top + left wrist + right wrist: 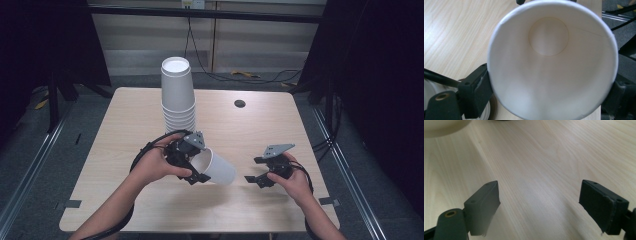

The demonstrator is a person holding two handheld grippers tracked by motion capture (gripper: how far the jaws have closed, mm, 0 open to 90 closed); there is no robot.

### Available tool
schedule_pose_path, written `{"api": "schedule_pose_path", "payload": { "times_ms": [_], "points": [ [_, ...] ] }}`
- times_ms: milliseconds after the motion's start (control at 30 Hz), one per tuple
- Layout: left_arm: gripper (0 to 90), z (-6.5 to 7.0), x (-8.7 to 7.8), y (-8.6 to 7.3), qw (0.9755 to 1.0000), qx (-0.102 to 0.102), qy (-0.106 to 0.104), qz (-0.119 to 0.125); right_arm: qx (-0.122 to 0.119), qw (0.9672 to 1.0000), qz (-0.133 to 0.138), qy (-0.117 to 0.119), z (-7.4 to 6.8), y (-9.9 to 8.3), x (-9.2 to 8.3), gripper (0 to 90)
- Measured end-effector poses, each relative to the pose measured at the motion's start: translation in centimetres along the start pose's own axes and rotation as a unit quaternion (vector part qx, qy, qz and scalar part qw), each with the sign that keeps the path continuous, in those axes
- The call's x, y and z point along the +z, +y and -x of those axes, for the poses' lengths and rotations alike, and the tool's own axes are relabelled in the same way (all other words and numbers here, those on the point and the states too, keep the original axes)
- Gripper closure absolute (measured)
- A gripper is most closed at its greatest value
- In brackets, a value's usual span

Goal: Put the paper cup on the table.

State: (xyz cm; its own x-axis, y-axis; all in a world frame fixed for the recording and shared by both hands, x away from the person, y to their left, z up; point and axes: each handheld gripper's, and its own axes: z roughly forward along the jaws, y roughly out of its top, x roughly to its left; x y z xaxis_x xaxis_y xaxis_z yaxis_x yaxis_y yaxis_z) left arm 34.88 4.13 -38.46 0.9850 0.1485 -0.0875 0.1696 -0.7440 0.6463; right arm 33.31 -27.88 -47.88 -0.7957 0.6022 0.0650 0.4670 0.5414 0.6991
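A white paper cup (216,167) lies on its side in my left gripper (197,165), bottom pointing right toward the other hand. In the left gripper view I look straight into the cup (551,62), with the black jaws pressed on its rim at both sides. A tall stack of white paper cups (177,92) stands upside down on the table just behind the left hand. My right gripper (256,170) hovers low over the wood at the right, open, nothing between its fingers (482,206); a cup's edge (444,127) shows at its top left.
The light wood table (125,120) has a round black cable hole (240,103) at the back right. Black cables run on the floor behind it. Metal rails flank the table on both sides. Bare wood lies between the right gripper's jaws.
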Motion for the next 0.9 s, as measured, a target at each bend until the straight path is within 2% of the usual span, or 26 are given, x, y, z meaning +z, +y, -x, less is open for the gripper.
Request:
{"api": "schedule_pose_path", "payload": {
  "times_ms": [33, 233, 367, 500, 600, 667, 900],
  "points": [
    [11.9, 0.0, 0.0, 0.0, 1.0000, 0.002, -0.002, -0.007, 0.000, 1.0000, -0.005, -0.006, 0.1, -0.2, 0.1, 15.7],
    [11.9, 0.1, 0.2, 0.0, 0.9999, -0.002, -0.006, -0.011, 0.015, 0.9996, -0.001, -0.023, 0.6, -1.3, 0.5, 15.4],
    [11.8, 0.0, 0.2, 0.1, 0.9998, 0.000, -0.005, -0.019, 0.014, 0.9993, -0.006, -0.033, 0.8, -1.7, 0.6, 15.2],
    [11.8, 0.1, 0.4, 0.2, 0.9997, -0.006, -0.002, -0.025, 0.020, 0.9990, 0.002, -0.040, 1.0, -2.2, 0.8, 15.3],
    [11.7, 0.0, 0.5, 0.3, 0.9994, -0.002, 0.002, -0.033, 0.025, 0.9987, 0.009, -0.044, 1.1, -2.4, 0.8, 15.3],
    [11.7, 0.1, 0.6, 0.4, 0.9992, 0.000, 0.004, -0.040, 0.016, 0.9985, 0.008, -0.051, 1.1, -2.5, 0.9, 15.3],
    [11.7, 0.3, 0.7, 1.0, 0.9984, 0.001, 0.009, -0.056, 0.016, 0.9982, 0.008, -0.056, 1.0, -2.5, 0.9, 14.9]
  ]
}}
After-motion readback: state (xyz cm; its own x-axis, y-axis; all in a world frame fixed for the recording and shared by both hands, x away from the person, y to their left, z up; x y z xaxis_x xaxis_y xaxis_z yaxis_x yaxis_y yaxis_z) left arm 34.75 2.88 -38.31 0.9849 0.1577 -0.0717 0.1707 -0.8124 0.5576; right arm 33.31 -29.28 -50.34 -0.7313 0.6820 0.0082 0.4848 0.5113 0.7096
